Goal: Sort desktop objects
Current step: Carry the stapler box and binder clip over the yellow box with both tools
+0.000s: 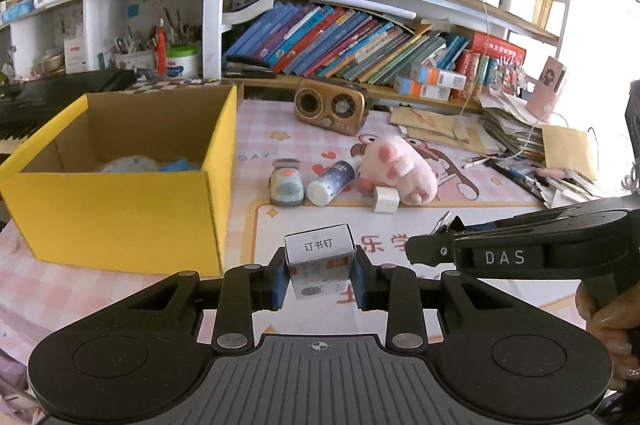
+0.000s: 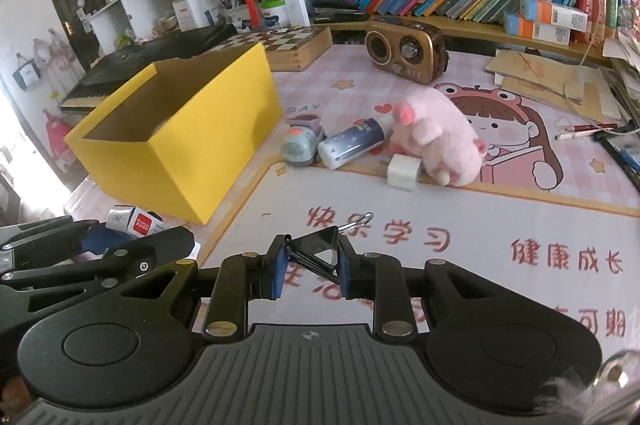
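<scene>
My left gripper [image 1: 320,275] is shut on a small white staple box [image 1: 320,261], held above the desk mat to the right of the yellow cardboard box [image 1: 116,213]. My right gripper [image 2: 311,265] is shut on a black binder clip [image 2: 320,251] with a wire handle, lifted over the mat. In the left wrist view the right gripper [image 1: 420,249] comes in from the right, level with the staple box. The yellow box [image 2: 180,161] holds a few bluish items. On the mat lie a pink plush pig [image 2: 436,141], a starry tube [image 2: 352,143], a grey-green toy [image 2: 300,143] and a white cube plug [image 2: 404,171].
A brown retro radio [image 2: 406,49] stands at the back of the mat. Bookshelves [image 1: 360,37] rise behind the desk. Papers and pens [image 1: 520,153] pile up at the right. A chessboard box [image 2: 296,45] and a black keyboard [image 2: 152,57] sit behind the yellow box.
</scene>
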Available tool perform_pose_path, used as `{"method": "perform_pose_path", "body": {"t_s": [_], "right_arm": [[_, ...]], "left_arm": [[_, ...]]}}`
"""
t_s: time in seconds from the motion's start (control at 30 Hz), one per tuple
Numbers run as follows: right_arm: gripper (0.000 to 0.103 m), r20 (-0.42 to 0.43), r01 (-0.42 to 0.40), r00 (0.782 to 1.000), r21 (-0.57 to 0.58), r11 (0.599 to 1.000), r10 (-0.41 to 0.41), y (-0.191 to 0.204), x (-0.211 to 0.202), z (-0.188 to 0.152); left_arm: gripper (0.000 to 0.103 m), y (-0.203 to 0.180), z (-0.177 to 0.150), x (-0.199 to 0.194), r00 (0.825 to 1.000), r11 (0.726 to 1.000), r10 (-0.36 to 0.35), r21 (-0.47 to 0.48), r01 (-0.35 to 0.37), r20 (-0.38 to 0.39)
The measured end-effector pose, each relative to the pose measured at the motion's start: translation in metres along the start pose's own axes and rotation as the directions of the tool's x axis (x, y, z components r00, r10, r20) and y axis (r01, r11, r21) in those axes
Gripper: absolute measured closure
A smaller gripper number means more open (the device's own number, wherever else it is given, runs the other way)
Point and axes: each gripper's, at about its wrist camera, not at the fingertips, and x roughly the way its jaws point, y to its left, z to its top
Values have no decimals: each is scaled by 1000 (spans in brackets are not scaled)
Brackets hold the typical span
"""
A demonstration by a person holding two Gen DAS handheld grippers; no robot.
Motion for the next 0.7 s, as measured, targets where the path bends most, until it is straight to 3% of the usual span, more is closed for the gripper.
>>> {"method": "perform_pose_path", "body": {"t_s": [0.7], "right_arm": [[80, -35, 0, 999, -2, 1000, 0, 93, -16, -48]], "left_arm": [[72, 57, -36, -69, 999, 999, -32, 10, 32, 5]]}}
